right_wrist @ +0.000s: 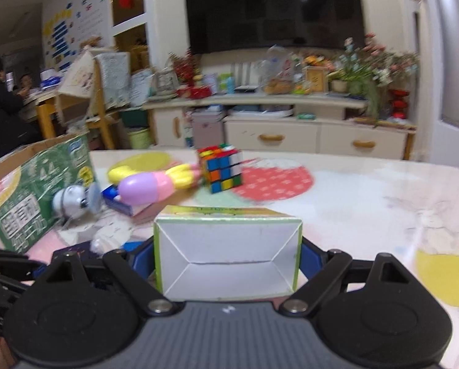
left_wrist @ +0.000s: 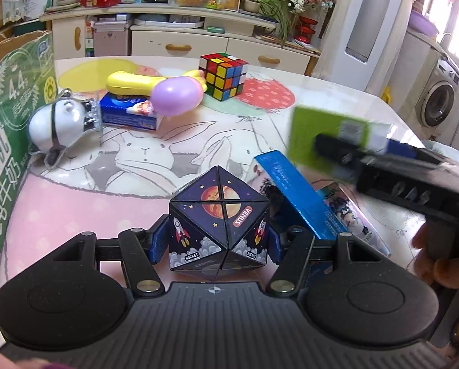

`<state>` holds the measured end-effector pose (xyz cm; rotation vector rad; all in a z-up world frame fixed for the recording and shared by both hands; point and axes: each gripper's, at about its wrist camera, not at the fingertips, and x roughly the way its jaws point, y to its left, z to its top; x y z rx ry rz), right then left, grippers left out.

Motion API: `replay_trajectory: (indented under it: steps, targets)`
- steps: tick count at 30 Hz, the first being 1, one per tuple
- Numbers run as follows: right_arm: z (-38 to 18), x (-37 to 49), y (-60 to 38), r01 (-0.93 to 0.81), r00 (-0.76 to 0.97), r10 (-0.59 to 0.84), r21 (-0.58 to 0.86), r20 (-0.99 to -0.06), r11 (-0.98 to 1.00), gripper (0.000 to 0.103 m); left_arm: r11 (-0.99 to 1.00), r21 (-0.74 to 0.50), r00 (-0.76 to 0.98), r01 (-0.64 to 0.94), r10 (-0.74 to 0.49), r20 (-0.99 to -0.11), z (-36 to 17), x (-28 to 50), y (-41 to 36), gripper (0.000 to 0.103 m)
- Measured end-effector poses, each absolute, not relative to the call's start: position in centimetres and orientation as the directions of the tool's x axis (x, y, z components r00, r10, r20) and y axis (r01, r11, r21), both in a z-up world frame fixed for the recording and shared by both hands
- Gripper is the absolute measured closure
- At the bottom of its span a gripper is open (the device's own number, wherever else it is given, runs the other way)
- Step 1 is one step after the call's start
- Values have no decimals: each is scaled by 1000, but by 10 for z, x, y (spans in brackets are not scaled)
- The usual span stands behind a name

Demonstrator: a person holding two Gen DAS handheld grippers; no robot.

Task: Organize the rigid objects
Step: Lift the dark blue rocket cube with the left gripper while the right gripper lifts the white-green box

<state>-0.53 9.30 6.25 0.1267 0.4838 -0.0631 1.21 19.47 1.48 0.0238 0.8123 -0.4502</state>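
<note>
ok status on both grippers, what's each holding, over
Left gripper shut on space cube. Right gripper shut on green box, lifted. Blue box close beside cube.

Cream sideboard (left_wrist: pixel 180 46) with potted flowers (right_wrist: pixel 374 61), black TV (right_wrist: pixel 275 9), washing machine (left_wrist: pixel 438 98), bunny-print tablecloth (left_wrist: pixel 143 150)

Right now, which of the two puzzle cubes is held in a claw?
The space-themed cube printed with rockets and "VENUS", clamped in the left claw. The Rubik's cube sits free at the table's far side, untouched.
</note>
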Motion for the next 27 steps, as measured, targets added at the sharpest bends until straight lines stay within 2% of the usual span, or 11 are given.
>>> replay_trajectory:
  steps: [9,27]
  targets:
    - [78,-21,95,198,895,-130,118,-426,973,15,913,-167,615,371,-377,-692,31,9,213,28]
    - [102,-34,158,198,890,-178,4,-419,980,15,908,-163,707,386,-404,-581,96,-1,255,28]
